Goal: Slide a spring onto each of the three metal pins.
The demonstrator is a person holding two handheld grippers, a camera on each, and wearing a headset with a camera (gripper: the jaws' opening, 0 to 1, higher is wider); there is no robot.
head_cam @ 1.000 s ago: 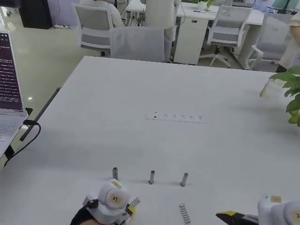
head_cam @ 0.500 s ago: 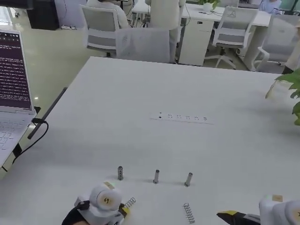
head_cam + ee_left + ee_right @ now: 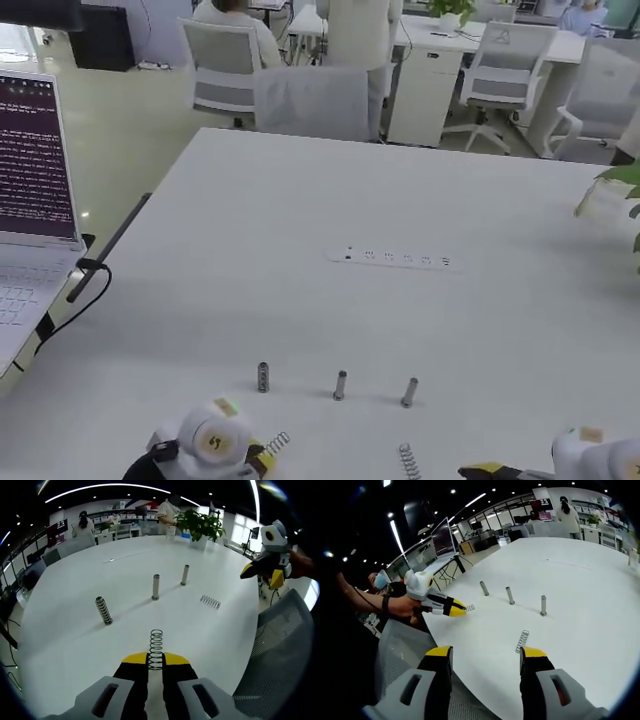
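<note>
The left gripper [image 3: 156,659] sits low over the near edge of the white bench [image 3: 300,200], its jaws closed down almost completely on the tail of a spring [image 3: 156,647] that sticks straight out ahead of the yellow tips. In the head view the three pins stand upright in a row across the bench. The left pin [image 3: 263,377] already wears a coil [image 3: 103,611] round its shaft, while the middle pin [image 3: 340,385] and the right pin [image 3: 409,391] are bare. The gripped spring is at roughly 6 o'clock from the left pin, near it but not touching. A loose spring [image 3: 407,461] lies flat on the bench at about 6 o'clock from the right pin. The right gripper [image 3: 486,652] hangs off the near edge with its jaws spread wide and nothing between them; in the right gripper view the loose spring lies just ahead of its right-hand tip. Farther back on the bench, at 12 o'clock from the pins, lies a white power strip [image 3: 396,259], and an open laptop [image 3: 30,170] stands off at 10 o'clock.
</note>
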